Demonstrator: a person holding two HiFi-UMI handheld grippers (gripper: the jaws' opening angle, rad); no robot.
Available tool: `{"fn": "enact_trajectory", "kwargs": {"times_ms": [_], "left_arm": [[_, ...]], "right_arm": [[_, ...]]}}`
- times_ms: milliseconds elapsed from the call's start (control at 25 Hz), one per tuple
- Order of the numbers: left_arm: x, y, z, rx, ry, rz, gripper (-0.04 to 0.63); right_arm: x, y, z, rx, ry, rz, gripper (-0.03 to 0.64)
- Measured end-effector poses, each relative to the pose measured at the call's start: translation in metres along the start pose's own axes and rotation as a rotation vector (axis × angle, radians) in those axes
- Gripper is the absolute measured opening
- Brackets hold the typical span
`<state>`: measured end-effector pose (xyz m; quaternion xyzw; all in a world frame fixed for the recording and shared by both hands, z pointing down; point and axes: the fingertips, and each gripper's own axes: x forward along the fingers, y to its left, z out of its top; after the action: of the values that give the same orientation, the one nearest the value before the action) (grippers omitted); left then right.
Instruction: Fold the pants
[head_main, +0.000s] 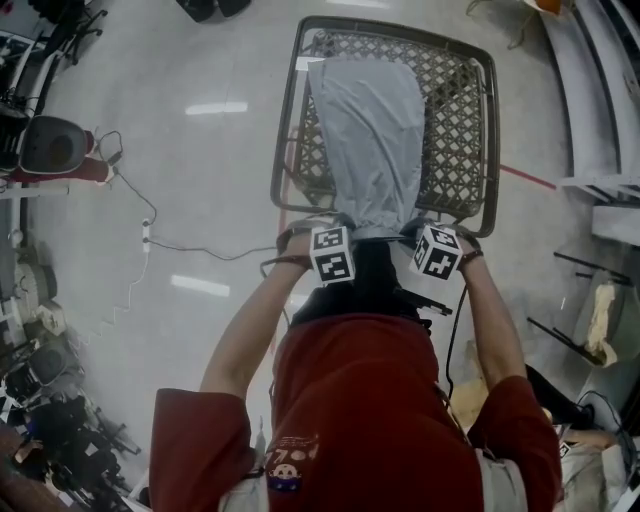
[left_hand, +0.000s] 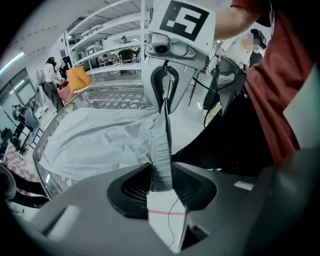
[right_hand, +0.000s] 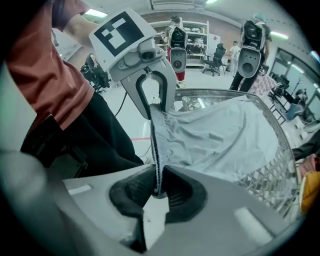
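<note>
The left gripper (left_hand: 161, 186) and right gripper (right_hand: 157, 192) jaws clench the waistband of the light grey fabric pants (head_main: 368, 140), which drape over the metal lattice counter (head_main: 462, 120). Uneven pulling could snag the cloth on the lattice.

In the head view the marker cubes (head_main: 332, 255) cover the jaws of the left claw (head_main: 338, 228) and right claw (head_main: 422, 230), and the pants' (head_main: 365, 140) waistband there. The pants hide the mesh bench's (head_main: 455, 120) middle.

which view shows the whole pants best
The head view: the pants show full length across the mesh table. The left gripper view and right gripper view each show mostly the waistband end, pinched between that gripper's fingers.
</note>
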<state>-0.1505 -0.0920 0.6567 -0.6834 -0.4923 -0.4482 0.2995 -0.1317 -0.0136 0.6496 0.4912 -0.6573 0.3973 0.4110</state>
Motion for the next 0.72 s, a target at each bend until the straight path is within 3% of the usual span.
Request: {"fn": "enact_trajectory", "kwargs": {"times_ms": [280,720], "left_arm": [[-0.034,0.057,0.017,0.032,0.012,0.074,0.129],[-0.07,0.168,0.031,0.012,0.01,0.175,0.129]], "right_arm": [[-0.037,-0.053,0.02,-0.021,-0.026,-0.074,0.046],[-0.084,-0.164,0.06,-0.048,-0.068,-0.144,0.046]]}}
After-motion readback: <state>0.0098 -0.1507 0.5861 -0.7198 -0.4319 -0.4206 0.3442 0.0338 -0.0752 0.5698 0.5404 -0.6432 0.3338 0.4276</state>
